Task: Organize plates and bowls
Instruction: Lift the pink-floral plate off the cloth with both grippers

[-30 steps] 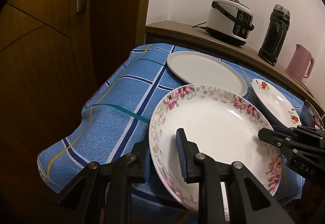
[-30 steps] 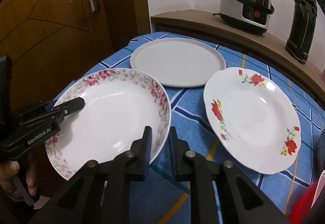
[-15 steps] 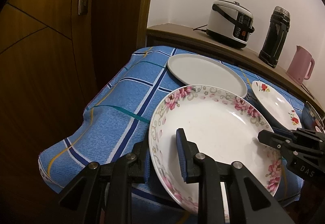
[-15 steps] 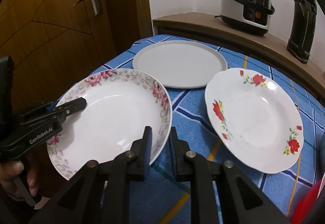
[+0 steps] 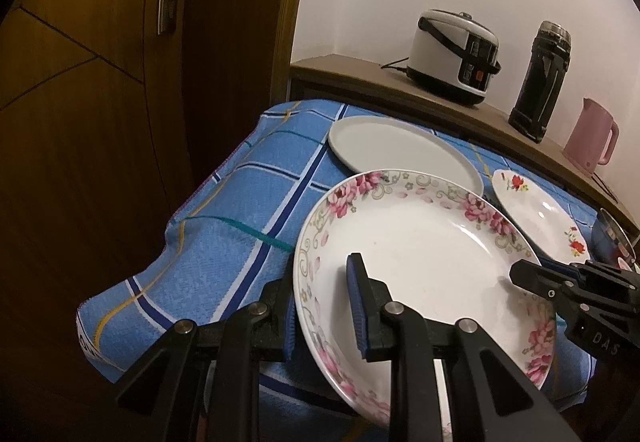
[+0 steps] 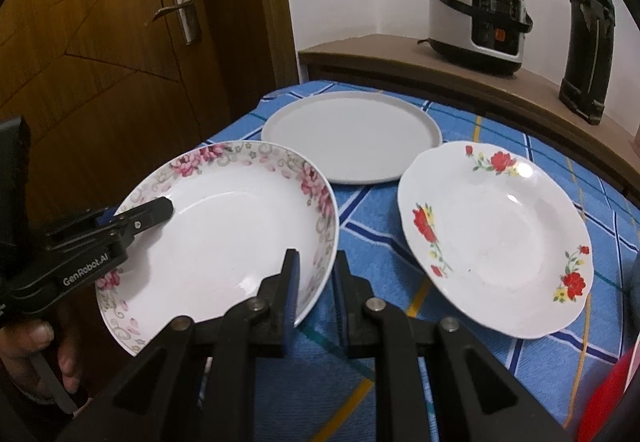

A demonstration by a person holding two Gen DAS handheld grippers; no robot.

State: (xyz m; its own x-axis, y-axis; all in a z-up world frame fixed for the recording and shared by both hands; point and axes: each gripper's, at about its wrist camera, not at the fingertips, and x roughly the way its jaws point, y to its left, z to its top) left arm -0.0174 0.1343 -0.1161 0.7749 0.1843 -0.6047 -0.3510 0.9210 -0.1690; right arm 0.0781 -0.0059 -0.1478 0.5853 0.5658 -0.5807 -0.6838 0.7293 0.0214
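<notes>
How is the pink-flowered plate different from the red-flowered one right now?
The pink-flowered plate has a continuous floral border and a round rim; the red-flowered plate has scattered sprigs and a wavy rim. The pink-flowered plate is gripped by the left tool and right tool; the red-flowered plate is ungripped. Both are white and deep.

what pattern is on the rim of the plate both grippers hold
Pink flowers with grey-green scrolls around the rim of the white plate; clearest in the right wrist view.

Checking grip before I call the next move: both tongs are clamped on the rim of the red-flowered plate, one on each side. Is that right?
Not quite. Both tongs are clamped on the pink-flowered plate, the left tongs on its left rim and the right tongs on its right rim. The right wrist view shows this; the red-flowered plate lies untouched on the blue cloth.
</notes>
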